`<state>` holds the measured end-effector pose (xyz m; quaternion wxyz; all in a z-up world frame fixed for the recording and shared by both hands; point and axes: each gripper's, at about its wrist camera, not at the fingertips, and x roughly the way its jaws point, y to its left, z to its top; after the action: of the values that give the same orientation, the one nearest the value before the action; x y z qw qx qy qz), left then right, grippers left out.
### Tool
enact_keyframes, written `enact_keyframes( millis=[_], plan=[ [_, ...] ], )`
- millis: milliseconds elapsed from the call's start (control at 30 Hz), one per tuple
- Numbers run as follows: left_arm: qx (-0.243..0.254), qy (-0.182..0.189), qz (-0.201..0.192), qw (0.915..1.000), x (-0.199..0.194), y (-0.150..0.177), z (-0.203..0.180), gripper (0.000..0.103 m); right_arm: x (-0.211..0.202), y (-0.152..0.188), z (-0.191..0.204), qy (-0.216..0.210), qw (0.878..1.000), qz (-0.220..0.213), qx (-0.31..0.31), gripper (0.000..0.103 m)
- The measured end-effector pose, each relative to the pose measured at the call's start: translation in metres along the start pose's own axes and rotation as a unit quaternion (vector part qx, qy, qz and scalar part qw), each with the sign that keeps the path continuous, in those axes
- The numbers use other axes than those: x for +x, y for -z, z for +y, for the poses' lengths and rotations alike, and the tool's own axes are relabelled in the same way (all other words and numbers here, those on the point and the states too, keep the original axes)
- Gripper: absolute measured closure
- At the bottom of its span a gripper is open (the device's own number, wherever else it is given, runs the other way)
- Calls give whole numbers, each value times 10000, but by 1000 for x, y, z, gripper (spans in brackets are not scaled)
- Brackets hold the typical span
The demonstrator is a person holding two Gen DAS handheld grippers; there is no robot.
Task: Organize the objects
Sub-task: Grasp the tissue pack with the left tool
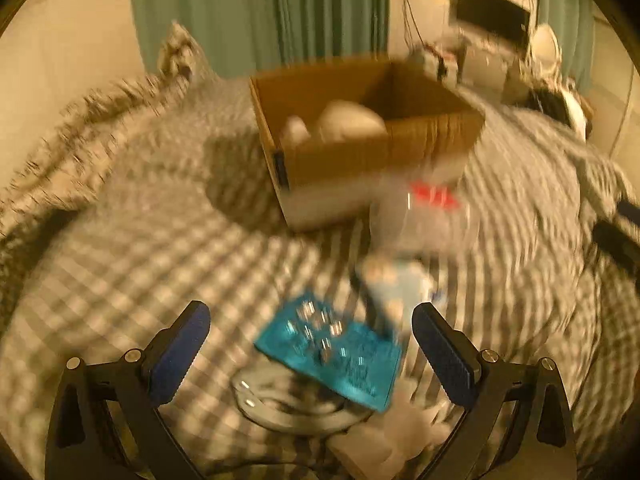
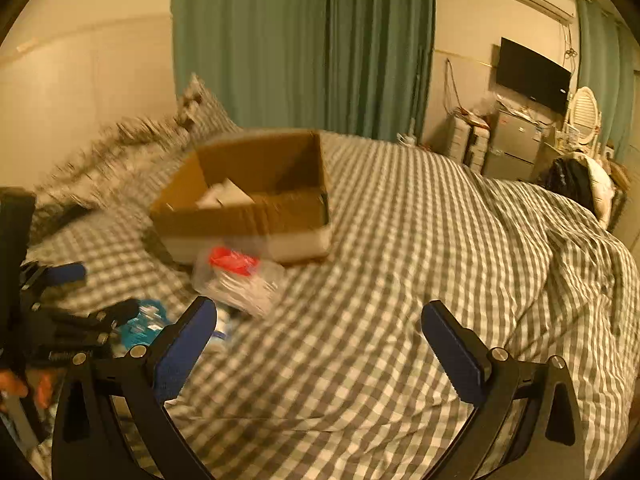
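Left claw [image 1: 311,320], spread wide and empty, hovers over the teal packet [image 1: 332,356].

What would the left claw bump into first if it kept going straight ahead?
Probably the teal card lying on the checkered bed, right between the open left claw fingers. The picture is blurry, so depth is uncertain.

Both hand-held grippers, left [image 1: 311,330] and right [image 2: 319,326], gape wide.

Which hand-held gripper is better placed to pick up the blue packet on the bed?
Left: the left hand-held gripper is open with the blue packet between its fingers; the right hand-held gripper faces bare bedding.
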<state>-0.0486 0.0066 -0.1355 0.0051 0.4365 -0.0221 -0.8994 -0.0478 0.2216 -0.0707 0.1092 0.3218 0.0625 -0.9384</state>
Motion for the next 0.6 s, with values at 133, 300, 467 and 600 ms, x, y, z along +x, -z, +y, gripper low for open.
enact_keyframes(
  millis=[133,300,467,600],
  plan=[
    [515,193,572,9968,26,20,-13,0,9,2,4,-175,9998,98,-24,0],
    [841,186,693,9939,41,18,-20,0,21,6,6,-61,9996,278,-89,0],
    [1037,221,827,9909,65,11,-27,0,28,9,5,5,9990,444,-26,0],
    [1070,317,825,9903,71,9,-30,0,35,10,5,42,9984,556,-35,0]
  ],
)
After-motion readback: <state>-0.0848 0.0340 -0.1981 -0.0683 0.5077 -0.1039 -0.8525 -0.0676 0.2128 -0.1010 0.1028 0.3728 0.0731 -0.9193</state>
